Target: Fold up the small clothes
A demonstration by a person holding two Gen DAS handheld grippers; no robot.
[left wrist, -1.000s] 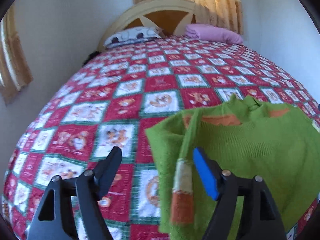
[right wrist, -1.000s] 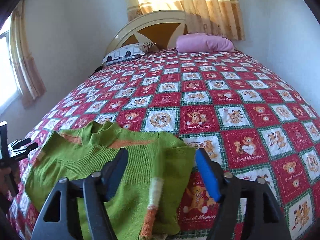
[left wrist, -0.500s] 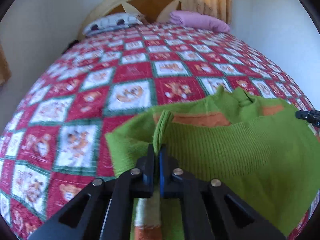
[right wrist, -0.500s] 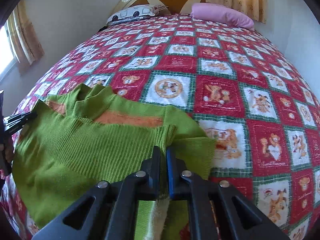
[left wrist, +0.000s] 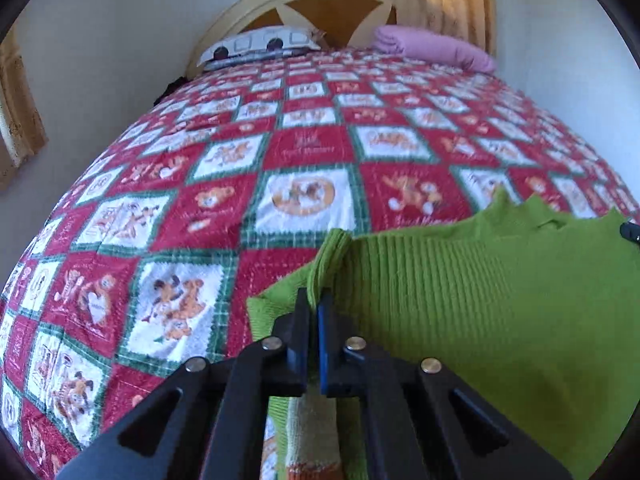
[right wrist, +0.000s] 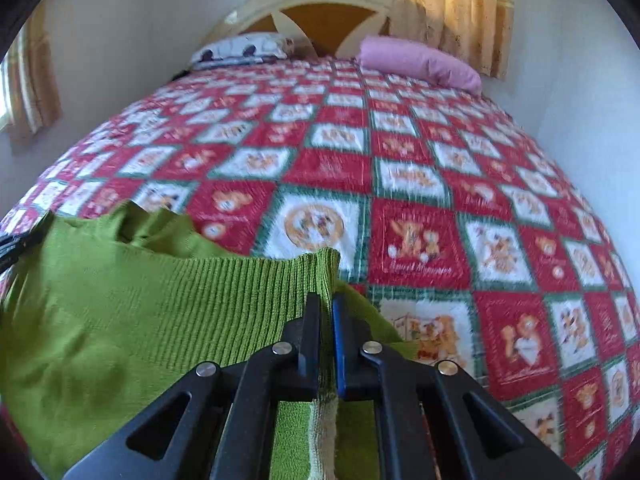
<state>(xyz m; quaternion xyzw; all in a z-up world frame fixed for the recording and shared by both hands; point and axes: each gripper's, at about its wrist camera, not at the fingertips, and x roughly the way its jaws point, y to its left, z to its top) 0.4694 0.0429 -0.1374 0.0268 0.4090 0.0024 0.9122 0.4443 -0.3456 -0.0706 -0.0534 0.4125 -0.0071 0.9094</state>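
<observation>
partly hidden green sweater [left wrist: 480, 300] (blurred bedspread [left wrist: 304, 152])

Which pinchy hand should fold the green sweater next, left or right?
Neither is clearly ahead. The left gripper and right gripper are each shut on a side fold of the green sweater, so they probably move together, carrying it over the quilt.

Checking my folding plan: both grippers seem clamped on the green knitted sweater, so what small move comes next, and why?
Probably lift both pinched edges together and carry them toward the collar. The left gripper and right gripper are each shut on a raised ridge of the green knitted sweater, which still lies spread on the red patchwork quilt.
</observation>
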